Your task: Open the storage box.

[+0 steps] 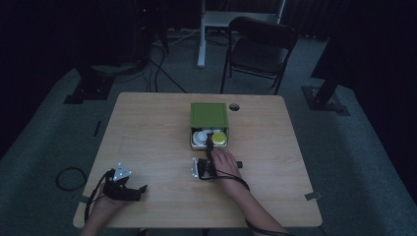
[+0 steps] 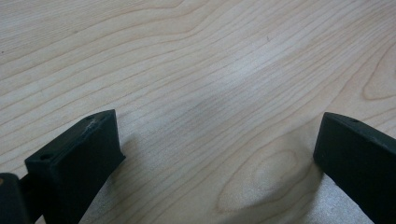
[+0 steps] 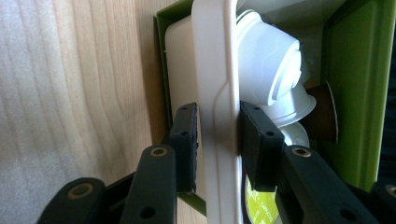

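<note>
A green box [image 1: 209, 115] stands at the table's middle back, its white drawer [image 1: 193, 144] pulled out toward me. White capsules [image 1: 200, 137] and a yellow-green one [image 1: 219, 138] lie inside. My right gripper [image 1: 210, 145] reaches into the drawer's front. In the right gripper view its pads clamp the white drawer front [image 3: 219, 70], one inside and one outside, so the right gripper [image 3: 218, 126] is shut on it. White capsules [image 3: 271, 60] and a brown one [image 3: 324, 112] sit behind. My left gripper [image 1: 142, 189] rests near the table's front left, and in its own view the left gripper [image 2: 219, 135] is open over bare wood.
A round cable hole [image 1: 234, 106] is just right of the box. A folding chair [image 1: 260, 46] stands beyond the table's far edge. A cable loop [image 1: 70, 178] lies on the floor at the left. The wooden tabletop [image 1: 147, 132] is bare to the left of the box.
</note>
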Available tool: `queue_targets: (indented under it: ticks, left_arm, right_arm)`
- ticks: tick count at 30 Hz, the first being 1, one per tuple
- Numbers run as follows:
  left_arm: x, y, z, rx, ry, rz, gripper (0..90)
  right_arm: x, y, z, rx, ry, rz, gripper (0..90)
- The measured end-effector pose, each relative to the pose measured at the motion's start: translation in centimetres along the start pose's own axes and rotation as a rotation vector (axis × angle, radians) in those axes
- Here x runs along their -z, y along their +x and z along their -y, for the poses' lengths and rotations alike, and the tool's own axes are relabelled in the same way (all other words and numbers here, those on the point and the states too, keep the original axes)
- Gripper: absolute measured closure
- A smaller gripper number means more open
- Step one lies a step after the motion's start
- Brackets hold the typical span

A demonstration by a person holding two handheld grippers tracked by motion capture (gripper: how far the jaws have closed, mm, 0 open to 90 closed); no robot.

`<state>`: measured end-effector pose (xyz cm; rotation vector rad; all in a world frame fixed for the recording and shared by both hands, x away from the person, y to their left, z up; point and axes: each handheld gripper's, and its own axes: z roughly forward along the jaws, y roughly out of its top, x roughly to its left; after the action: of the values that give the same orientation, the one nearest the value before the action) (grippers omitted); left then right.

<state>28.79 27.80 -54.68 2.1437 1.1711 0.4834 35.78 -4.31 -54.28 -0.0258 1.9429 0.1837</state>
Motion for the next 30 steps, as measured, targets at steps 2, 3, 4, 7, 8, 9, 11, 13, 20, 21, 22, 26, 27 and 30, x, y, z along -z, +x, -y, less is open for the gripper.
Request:
queue_targets:
  ticks: [2,3,4,7,8,9,11,13,20,21,22,26,27,30]
  left_arm:
    - [0.00,0.00,0.00,0.000,0.000,0.000,0.8]
    - [0.00,0.00,0.00,0.000,0.000,0.000,0.8]
    - [0.00,0.00,0.00,0.000,0.000,0.000,0.8]
    - [0.00,0.00,0.00,0.000,0.000,0.000,0.8]
    - [0.00,0.00,0.00,0.000,0.000,0.000,0.8]
    - [0.00,0.00,0.00,0.000,0.000,0.000,0.8]
    - [0.00,0.00,0.00,0.000,0.000,0.000,0.8]
    - [0.00,0.00,0.00,0.000,0.000,0.000,0.8]
    - [0.00,0.00,0.00,-0.001,0.000,0.000,0.8]
    - [0.00,0.00,0.00,0.000,0.000,0.000,0.8]
    - [0.00,0.00,0.00,-0.001,0.000,0.001,0.8]
    - [0.00,0.00,0.00,-0.001,0.000,0.001,0.8]
    - [0.00,0.00,0.00,-0.001,0.000,0.001,0.8]
    - [0.00,0.00,0.00,0.000,0.000,0.001,0.8]
  right_arm:
    - [-0.06,-0.12,0.04,-0.010,0.003,-0.004,69.8]
    - [-0.06,-0.12,0.04,-0.010,0.003,-0.004,69.8]
    - [-0.10,-0.15,0.05,-0.008,0.003,-0.006,70.0]
    - [-0.10,-0.17,-0.02,0.008,0.007,-0.005,70.6]
    - [-0.10,-0.21,-0.03,0.004,0.008,-0.008,70.6]
    - [-0.09,-0.28,-0.06,0.002,0.009,-0.014,70.6]
    - [-0.11,-0.37,-0.07,0.003,0.010,-0.020,70.9]
    - [-0.09,-0.40,-0.10,0.013,0.011,-0.021,71.1]
    - [0.07,-0.35,-0.08,0.010,0.008,-0.022,71.1]
    - [0.12,-0.36,-0.08,0.011,0.009,-0.024,71.2]
    - [0.15,-0.37,-0.09,0.013,0.009,-0.025,71.2]
    - [0.34,-0.44,-0.14,0.015,0.010,-0.036,71.3]
    - [0.39,-0.45,-0.12,0.016,0.008,-0.039,71.3]
    - [0.57,-0.41,-0.05,0.016,0.003,-0.041,71.4]
